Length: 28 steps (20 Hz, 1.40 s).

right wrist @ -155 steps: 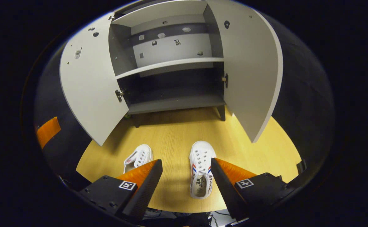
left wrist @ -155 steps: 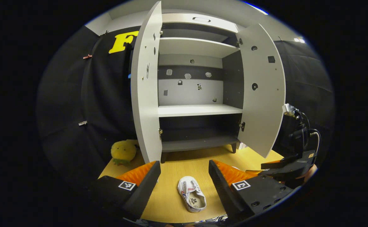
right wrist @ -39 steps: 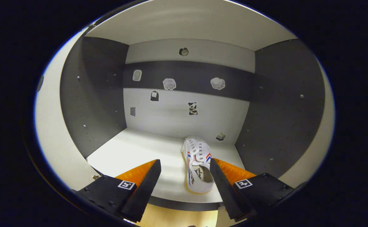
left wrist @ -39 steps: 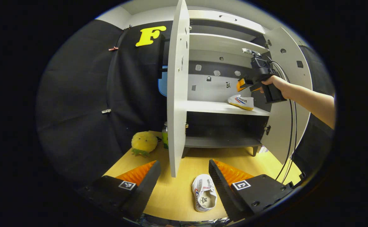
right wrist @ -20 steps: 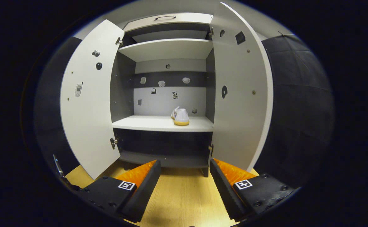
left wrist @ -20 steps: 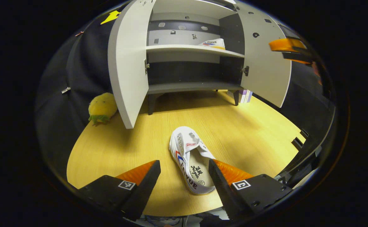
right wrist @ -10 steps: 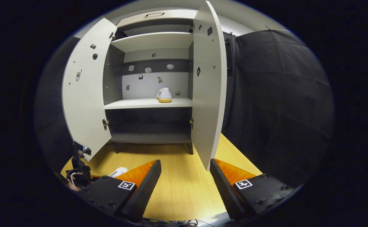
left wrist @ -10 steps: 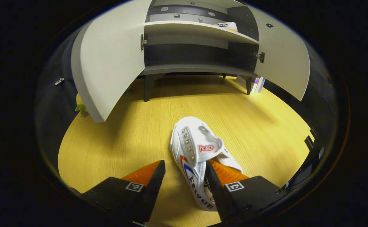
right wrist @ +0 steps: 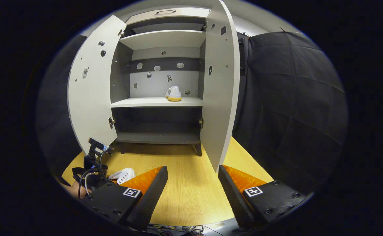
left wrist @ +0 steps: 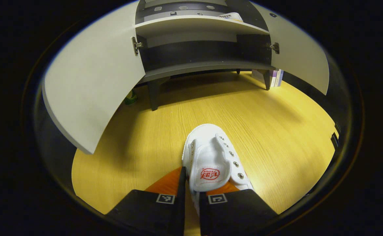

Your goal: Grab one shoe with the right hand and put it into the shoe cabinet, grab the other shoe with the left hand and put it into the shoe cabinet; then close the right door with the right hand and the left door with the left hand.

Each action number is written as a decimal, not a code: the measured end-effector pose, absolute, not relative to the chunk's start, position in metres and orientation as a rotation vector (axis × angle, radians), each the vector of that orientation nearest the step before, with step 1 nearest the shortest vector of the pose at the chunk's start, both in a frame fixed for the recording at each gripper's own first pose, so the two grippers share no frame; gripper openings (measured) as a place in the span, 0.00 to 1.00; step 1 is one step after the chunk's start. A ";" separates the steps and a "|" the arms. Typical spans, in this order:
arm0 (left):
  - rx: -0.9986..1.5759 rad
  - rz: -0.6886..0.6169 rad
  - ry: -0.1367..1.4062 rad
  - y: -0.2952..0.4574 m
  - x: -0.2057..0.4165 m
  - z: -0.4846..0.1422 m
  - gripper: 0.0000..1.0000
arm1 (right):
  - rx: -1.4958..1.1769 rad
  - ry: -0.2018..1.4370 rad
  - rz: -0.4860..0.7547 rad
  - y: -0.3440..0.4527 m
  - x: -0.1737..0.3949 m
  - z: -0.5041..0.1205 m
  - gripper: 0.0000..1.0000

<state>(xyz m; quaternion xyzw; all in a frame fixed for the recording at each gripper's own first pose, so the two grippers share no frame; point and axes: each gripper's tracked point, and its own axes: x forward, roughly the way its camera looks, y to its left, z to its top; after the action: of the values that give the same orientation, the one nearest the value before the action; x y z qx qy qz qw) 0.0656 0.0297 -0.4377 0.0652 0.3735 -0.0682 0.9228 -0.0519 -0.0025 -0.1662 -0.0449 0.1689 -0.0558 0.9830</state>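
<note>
While one white sneaker already sat on the cabinet's middle shelf, the left hand-held gripper had apparently clamped the second sneaker's side wall on the desk for lifting, the right hand-held gripper hanging spread and empty.

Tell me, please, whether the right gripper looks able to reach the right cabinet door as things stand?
Probably yes: the right gripper is open and holds nothing, and the right door stands open just ahead with only bare floor between.
</note>
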 end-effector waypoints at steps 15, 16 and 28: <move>0.051 -0.061 0.701 0.012 0.067 -0.329 0.05 | -0.137 0.322 0.035 0.000 -0.010 -0.160 0.98; 0.044 -0.047 0.684 0.012 0.069 -0.308 0.05 | -0.132 0.316 0.050 0.000 -0.006 -0.159 0.98; 0.029 0.004 0.415 -0.006 0.197 -0.087 0.05 | -0.094 0.276 0.270 0.016 0.019 -0.164 0.98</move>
<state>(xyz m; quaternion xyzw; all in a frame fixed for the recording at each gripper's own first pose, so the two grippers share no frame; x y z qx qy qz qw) 0.1967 -0.0059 -0.0872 0.0146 0.2059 0.0019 0.9785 0.0193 0.0162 -0.1644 -0.0466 0.1371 0.1343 0.9803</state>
